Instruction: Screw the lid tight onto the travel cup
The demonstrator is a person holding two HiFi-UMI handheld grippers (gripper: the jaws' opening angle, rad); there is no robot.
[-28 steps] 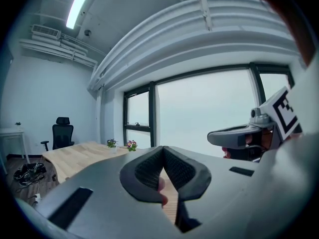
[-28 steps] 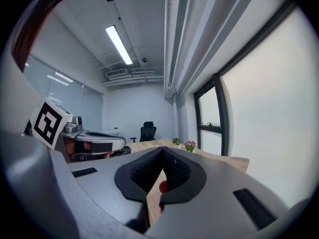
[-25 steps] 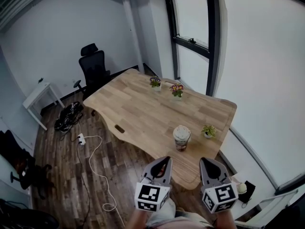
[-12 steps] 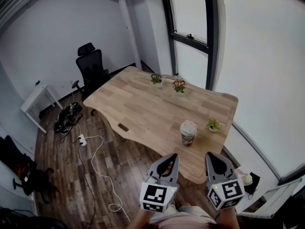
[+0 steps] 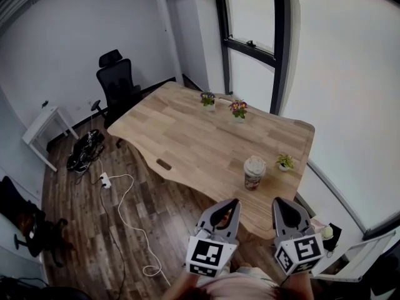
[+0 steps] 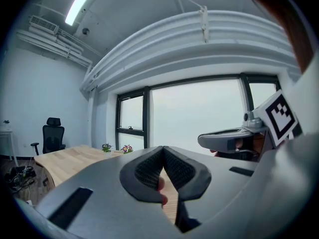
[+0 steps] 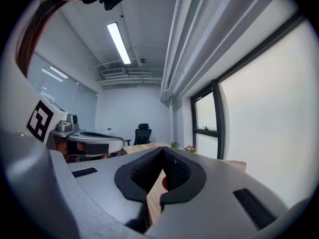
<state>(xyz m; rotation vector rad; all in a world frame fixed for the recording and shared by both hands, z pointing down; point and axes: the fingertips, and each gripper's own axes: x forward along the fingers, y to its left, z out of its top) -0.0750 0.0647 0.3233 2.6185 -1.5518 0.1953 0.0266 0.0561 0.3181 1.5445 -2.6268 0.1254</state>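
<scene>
1. Wood makes up the counter (image 5: pixel 181 136), and the travel cup (image 5: pixel 254 180) stands upright on it just ahead of my fingers. It is in line with the gap between my two grippers, and a small green plant (image 5: pixel 285 162) sits just beyond it to the right.
2. The pale lid (image 5: pixel 255 164) sits on top of the cup. I cannot tell from here whether it is screwed down tight.
3. My left gripper (image 5: pixel 232 203) and right gripper (image 5: pixel 279 202) hover side by side off the counter's near edge, short of the cup and touching nothing. Both pairs of fingers are pressed together with nothing between them.
4. As I judge it, this fits either closing in on a lid that needs tightening or drawing clear of one already tight. Any grip on the cup or lid would call for parted fingers.
5. Compared with a second ago, the fingers are just as closed and the cup is on the same spot by the plant. Cup and grippers both sit a little further right in the head view, and the gap between them is much the same.
</scene>
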